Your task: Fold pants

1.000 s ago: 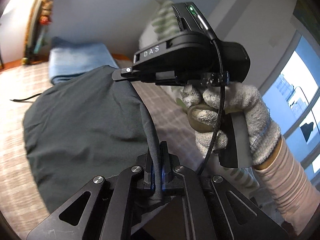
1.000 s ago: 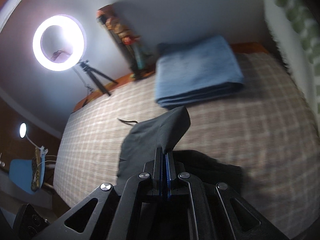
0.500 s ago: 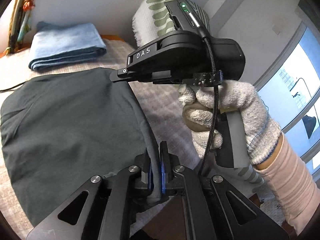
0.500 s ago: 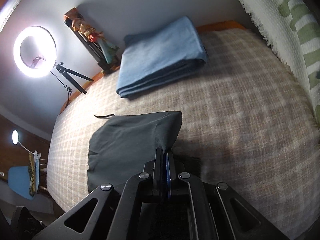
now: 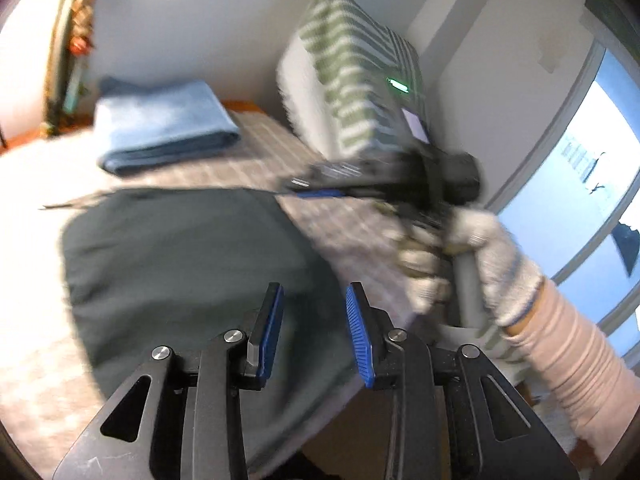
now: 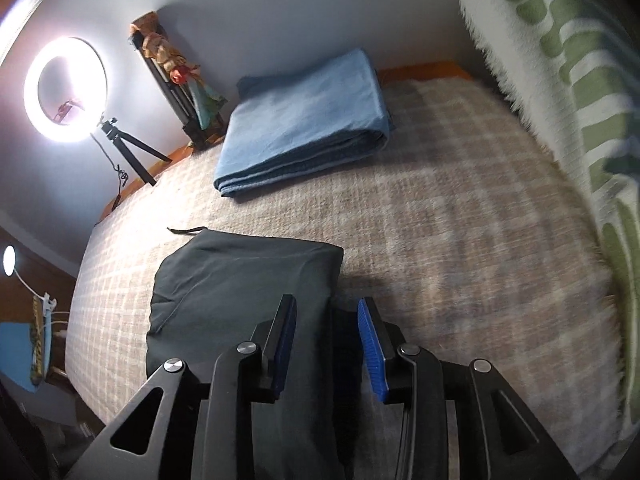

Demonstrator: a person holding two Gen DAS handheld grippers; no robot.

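Dark green pants (image 6: pixel 240 280) now lie released and folded on the checked bed.
Both grippers, left gripper (image 5: pixel 314 320) and right gripper (image 6: pixel 326 332), clamped the cloth a second ago; now their fingers are opening with nothing pinched, so this fold looks finished.

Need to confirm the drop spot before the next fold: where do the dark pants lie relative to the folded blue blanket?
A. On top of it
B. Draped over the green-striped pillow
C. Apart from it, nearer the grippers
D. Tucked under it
C: the dark pants lie flat on the checked bedcover, with bare cover between them and the folded blue blanket.
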